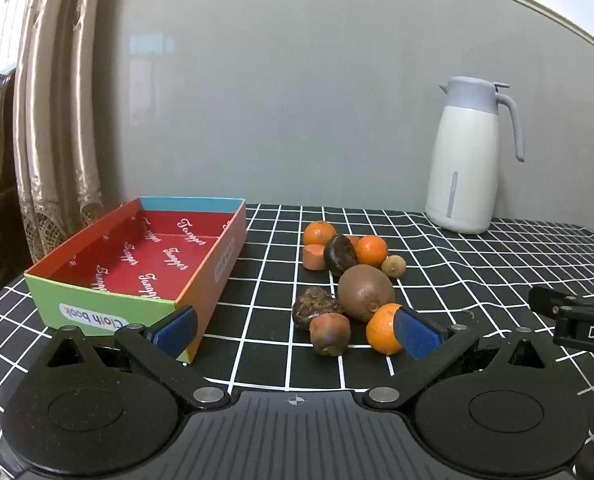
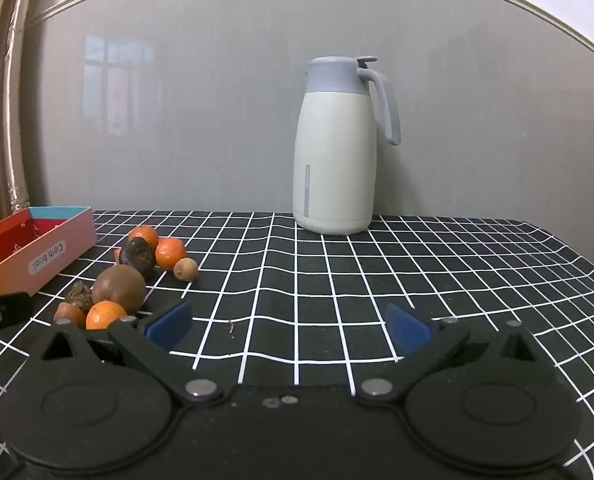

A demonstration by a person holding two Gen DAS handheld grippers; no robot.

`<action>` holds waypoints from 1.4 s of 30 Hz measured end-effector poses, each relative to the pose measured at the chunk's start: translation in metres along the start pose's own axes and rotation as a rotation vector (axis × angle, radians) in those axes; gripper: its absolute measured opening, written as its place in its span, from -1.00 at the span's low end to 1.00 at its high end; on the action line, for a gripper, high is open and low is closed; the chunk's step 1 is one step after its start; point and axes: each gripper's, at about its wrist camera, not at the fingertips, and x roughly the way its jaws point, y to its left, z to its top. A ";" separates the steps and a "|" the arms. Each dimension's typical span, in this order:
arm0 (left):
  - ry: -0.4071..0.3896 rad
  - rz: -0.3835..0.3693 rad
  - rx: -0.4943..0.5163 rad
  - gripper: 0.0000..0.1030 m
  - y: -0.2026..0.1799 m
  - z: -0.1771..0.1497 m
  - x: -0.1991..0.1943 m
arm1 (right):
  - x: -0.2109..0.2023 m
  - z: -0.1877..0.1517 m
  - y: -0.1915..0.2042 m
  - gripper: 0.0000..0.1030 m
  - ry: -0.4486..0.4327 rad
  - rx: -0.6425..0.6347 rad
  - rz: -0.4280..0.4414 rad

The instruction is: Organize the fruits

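Note:
A pile of fruit lies on the checked tablecloth: a brown kiwi (image 1: pixel 365 291) (image 2: pixel 119 286), several small oranges such as the nearest one (image 1: pixel 383 329) (image 2: pixel 105 315), dark wrinkled fruits (image 1: pixel 339 254) (image 1: pixel 315 309), a reddish-brown fruit (image 1: pixel 329 334) and a small tan one (image 1: pixel 393 266) (image 2: pixel 185 269). An empty colourful cardboard box (image 1: pixel 213 268) (image 2: pixel 45 258) with a red inside stands left of the pile. My left gripper (image 1: pixel 297 330) is open, low before the pile, its right blue pad in front of the nearest orange. My right gripper (image 2: pixel 289 326) is open over bare cloth, right of the fruit.
A white and grey thermos jug (image 1: pixel 467 160) (image 2: pixel 337 152) stands at the back of the table by the grey wall. Curtains (image 1: pixel 53 120) hang at the left. The right gripper's black body (image 1: pixel 577 316) shows at the right edge of the left wrist view.

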 end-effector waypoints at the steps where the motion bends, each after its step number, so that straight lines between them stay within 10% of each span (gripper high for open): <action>1: -0.001 0.000 0.001 1.00 0.000 0.000 0.000 | 0.000 0.000 0.000 1.00 -0.002 -0.001 0.001; 42: -0.021 0.010 0.007 1.00 0.001 -0.001 -0.002 | -0.008 0.001 0.004 1.00 -0.043 -0.001 0.053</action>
